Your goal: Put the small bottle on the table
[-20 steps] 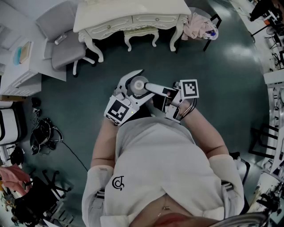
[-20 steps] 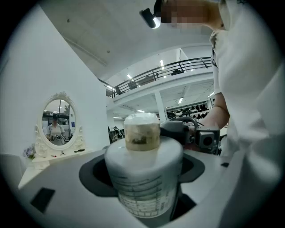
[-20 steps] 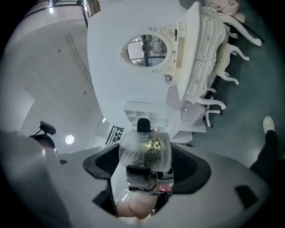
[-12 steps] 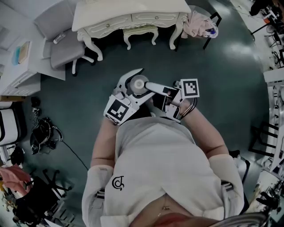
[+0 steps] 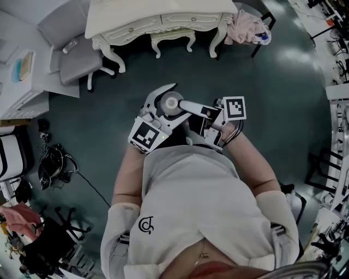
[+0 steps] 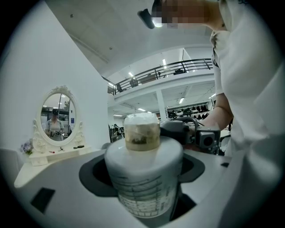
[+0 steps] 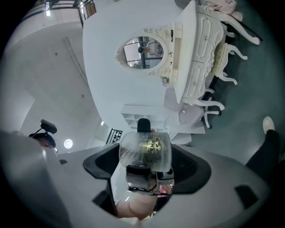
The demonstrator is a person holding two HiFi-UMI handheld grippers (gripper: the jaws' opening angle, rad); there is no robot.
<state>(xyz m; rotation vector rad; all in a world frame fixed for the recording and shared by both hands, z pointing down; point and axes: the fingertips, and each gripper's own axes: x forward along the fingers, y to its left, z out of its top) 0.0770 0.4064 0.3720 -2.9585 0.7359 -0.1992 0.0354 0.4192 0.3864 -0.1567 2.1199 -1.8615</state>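
Observation:
The small bottle (image 6: pixel 144 178) is white with a printed label and a clear cap (image 6: pixel 141 131). My left gripper (image 5: pixel 165 107) is shut on its body in front of my chest, well above the floor. My right gripper (image 5: pixel 185 107) comes in from the right, its jaws closed on the clear cap (image 7: pixel 146 149). In the head view the bottle (image 5: pixel 173 102) shows as a pale round shape between the two grippers. The white dressing table (image 5: pixel 158 16) stands ahead at the top of that view, with its oval mirror (image 7: pixel 142 51) also visible from the right gripper.
A grey chair (image 5: pixel 76 54) stands left of the table and a white stool (image 5: pixel 172 38) sits under it. Pink cloth (image 5: pixel 245 27) lies over a chair at the right. Cables and bags (image 5: pixel 54 163) clutter the floor at the left.
Both grippers and the bottle keep the same pose. Only the head view has shifted slightly.

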